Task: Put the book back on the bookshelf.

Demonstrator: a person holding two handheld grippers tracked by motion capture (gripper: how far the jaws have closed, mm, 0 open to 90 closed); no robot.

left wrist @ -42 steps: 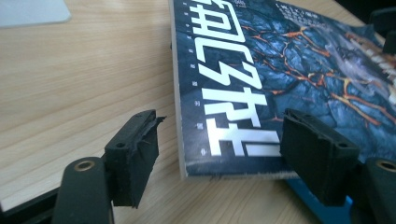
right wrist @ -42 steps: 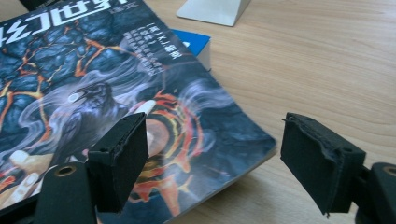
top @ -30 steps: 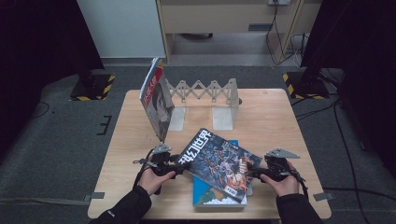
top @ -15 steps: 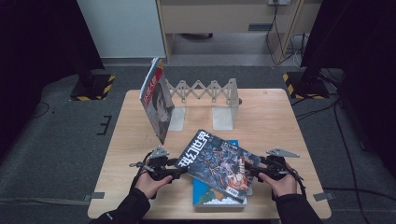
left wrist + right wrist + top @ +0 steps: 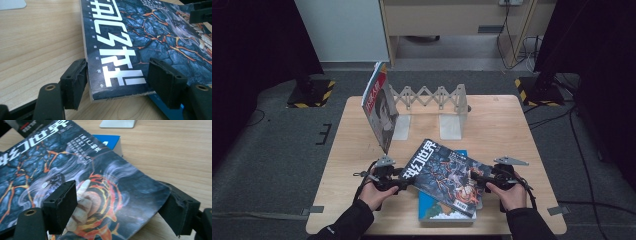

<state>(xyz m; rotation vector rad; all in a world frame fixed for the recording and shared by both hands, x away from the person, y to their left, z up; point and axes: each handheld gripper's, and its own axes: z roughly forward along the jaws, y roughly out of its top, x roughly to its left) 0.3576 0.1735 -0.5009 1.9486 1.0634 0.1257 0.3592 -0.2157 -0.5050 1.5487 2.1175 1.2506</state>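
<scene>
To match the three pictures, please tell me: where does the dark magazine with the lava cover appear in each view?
High view: the dark magazine lies front centre, between both grippers.
Left gripper view: it spans the centre and right, its corner between the jaws.
Right gripper view: it covers the left and centre.
Shared landmark: the blue book beneath it.

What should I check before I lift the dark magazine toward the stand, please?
1. Left gripper straddles the dark magazine corner: ok, though the jaws look open.
2. Right gripper straddles the opposite corner: ok; clamped or not, cannot tell.
3. Blue book underneath stays free: cannot tell.
4. Accordion book stand has an empty slot: ok.
5. Leaning magazine is stable: cannot tell.
</scene>
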